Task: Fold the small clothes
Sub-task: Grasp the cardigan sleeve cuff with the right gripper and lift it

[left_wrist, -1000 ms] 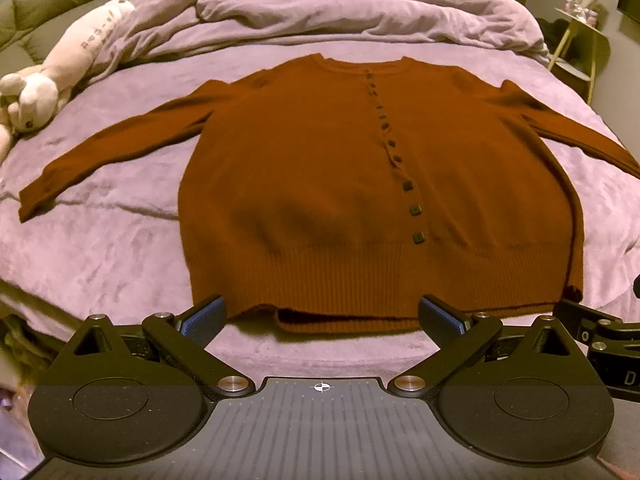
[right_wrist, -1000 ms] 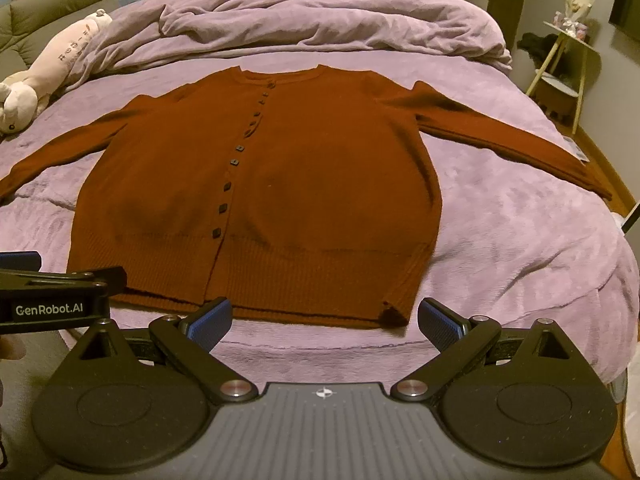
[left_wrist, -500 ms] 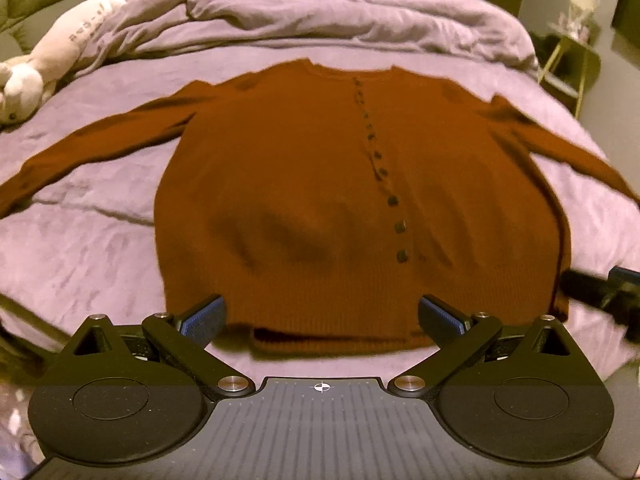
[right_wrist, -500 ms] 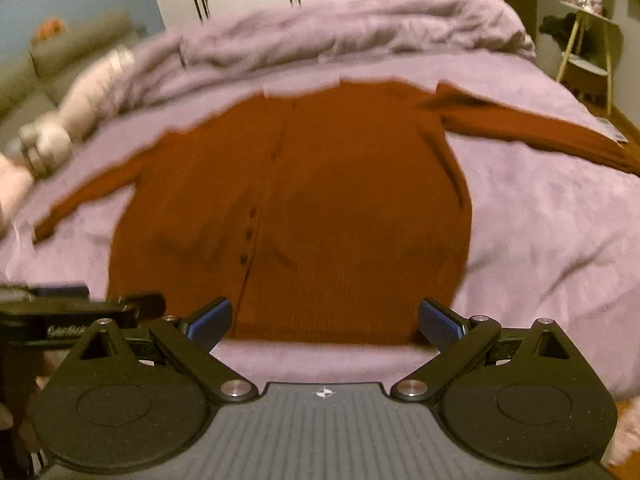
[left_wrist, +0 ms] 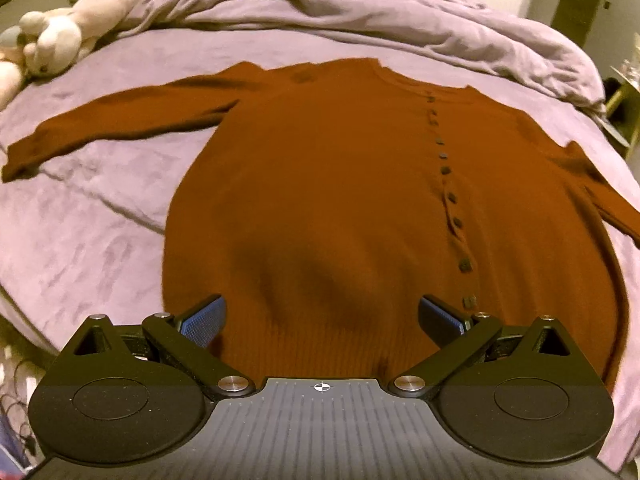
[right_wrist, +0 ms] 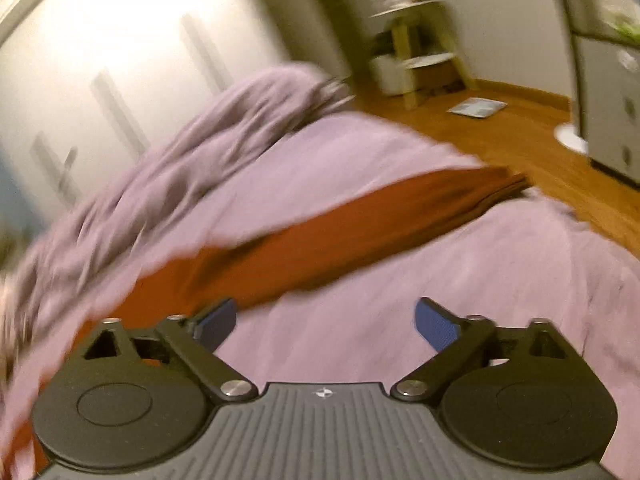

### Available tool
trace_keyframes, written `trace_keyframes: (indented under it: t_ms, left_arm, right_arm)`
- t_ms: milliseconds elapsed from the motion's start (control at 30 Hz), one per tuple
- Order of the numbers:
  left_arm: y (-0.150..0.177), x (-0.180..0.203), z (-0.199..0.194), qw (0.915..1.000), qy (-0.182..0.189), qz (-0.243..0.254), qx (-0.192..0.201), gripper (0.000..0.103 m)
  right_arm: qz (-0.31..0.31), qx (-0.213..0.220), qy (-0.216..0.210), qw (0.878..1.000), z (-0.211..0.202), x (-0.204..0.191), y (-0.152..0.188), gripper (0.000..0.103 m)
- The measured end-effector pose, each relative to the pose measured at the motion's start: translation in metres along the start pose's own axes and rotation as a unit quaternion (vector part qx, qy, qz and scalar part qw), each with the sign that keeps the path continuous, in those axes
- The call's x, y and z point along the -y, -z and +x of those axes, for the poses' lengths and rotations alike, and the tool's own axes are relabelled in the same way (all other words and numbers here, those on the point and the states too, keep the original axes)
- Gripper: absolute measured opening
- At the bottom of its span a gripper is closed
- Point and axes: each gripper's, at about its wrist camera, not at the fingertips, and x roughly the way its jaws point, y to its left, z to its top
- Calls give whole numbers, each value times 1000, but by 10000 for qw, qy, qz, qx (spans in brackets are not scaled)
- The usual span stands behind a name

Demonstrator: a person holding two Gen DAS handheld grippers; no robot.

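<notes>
Left gripper (left_wrist: 320,320): jaws spread wide, nothing between the blue pads (left_wrist: 202,320), clear of the knit. Hovering over the hem of the rust-brown cardigan (left_wrist: 340,200), hem band right under the fingertips at 6 o'clock of the left wrist view.

Cardigan laid flat, front up, on the lilac bed cover (left_wrist: 80,240). Neckline at 12 o'clock, button row (left_wrist: 450,196) running from 1 o'clock down toward 4 o'clock. One sleeve stretched out to 9–10 o'clock, cuff (left_wrist: 16,160) near the frame edge. Other sleeve leaving the frame at 3 o'clock.

Rumpled lilac duvet (left_wrist: 380,12) heaped beyond the neckline, 12 to 2 o'clock. Plush toy (left_wrist: 80,16) at 10–11 o'clock, lying on the cover, well apart from the cardigan.

Right gripper (right_wrist: 324,320): jaws released but just been narrowing; only bare cover between the pads (right_wrist: 436,326), no cloth gripped. Right wrist view tilted and heavily motion-blurred.

Cardigan sleeve (right_wrist: 360,224) across that view from 8 o'clock to 2 o'clock, passing just beside the left-hand pad; contact not resolvable through the blur. Cuff end (right_wrist: 508,186) near the bed edge at 2 o'clock.

Wooden floor (right_wrist: 560,168) past the bed edge at 2–3 o'clock, flat pale object (right_wrist: 476,107) lying on it. Small side table (right_wrist: 420,48) at 1 o'clock. White wardrobe doors (right_wrist: 120,60) at 10–11 o'clock.
</notes>
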Motion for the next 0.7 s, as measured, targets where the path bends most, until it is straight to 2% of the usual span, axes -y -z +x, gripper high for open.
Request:
trace_keyframes:
  t_ms: [33, 100, 267, 367, 433, 467, 500, 567, 633, 700]
  left_arm:
    - [-2, 2, 3, 10000, -46, -8, 12, 103]
    - [-8, 7, 9, 10000, -12, 25, 28, 103]
    - [-12, 21, 19, 9993, 49, 373, 67, 103]
    - [-8, 26, 23, 9983, 134, 574, 34, 103]
    - [-7, 26, 27, 9979, 159, 621, -34, 103]
    - [-7, 26, 30, 9979, 131, 630, -81, 103]
    - [-8, 26, 32, 9979, 62, 633, -127, 103]
    - [-11, 24, 37, 9979, -56, 610, -187, 103]
    - [-16, 21, 38, 9984, -53, 540, -169, 103]
    - [-23, 19, 38, 9989, 14, 466, -101, 103]
  right_arm:
    - [236, -3, 108, 9997, 12, 13, -9, 69]
    - [800, -101, 365, 9961, 39, 41, -22, 47]
    - [2012, -76, 319, 9790, 83, 90, -32, 40]
    - [2352, 112, 182, 9717, 95, 99, -36, 37]
    - [2462, 185, 195, 9688, 105, 102, -38, 29]
    - [2454, 187, 243, 9689, 111, 103, -38, 15]
    - [2385, 145, 304, 9706, 116, 102, -39, 10]
    - [2009, 142, 464, 9784, 115, 92, -47, 8]
    - [1130, 308, 604, 9913, 105, 57, -52, 7]
    - [43, 550, 274, 9981, 92, 5, -54, 6]
